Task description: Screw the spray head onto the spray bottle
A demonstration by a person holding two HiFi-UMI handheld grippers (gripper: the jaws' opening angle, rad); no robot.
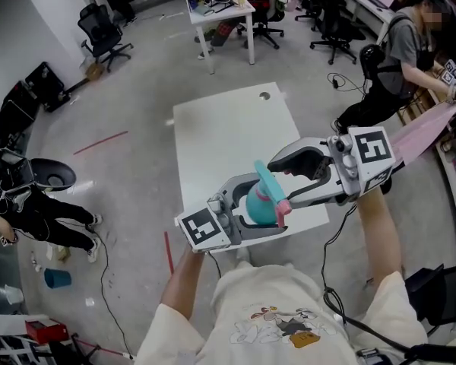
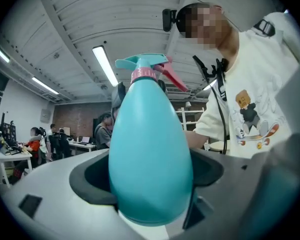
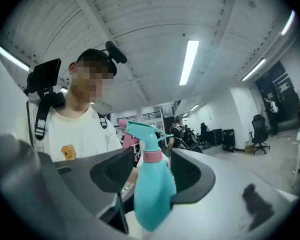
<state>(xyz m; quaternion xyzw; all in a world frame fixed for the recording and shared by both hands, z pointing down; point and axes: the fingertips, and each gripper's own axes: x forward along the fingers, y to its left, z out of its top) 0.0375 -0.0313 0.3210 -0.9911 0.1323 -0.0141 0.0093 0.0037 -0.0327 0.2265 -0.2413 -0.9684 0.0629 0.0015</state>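
A teal spray bottle [image 1: 260,207] is held above the near edge of a white table [image 1: 220,128]. My left gripper [image 1: 258,217] is shut on its body; in the left gripper view both pads press the bottle's [image 2: 150,154] sides. The teal spray head [image 2: 142,64], with a pink collar and pink trigger, sits on the neck. My right gripper [image 1: 283,182] stands open around the top of the bottle. In the right gripper view the bottle [image 3: 154,189] and spray head [image 3: 140,131] stand between the jaws, with a gap to the left pad.
A seated person [image 1: 399,59] works at the right, and another person [image 1: 30,211] is low at the left. Office chairs [image 1: 106,33] and a desk [image 1: 220,10] stand at the back. A blue cup [image 1: 58,278] lies on the floor at left.
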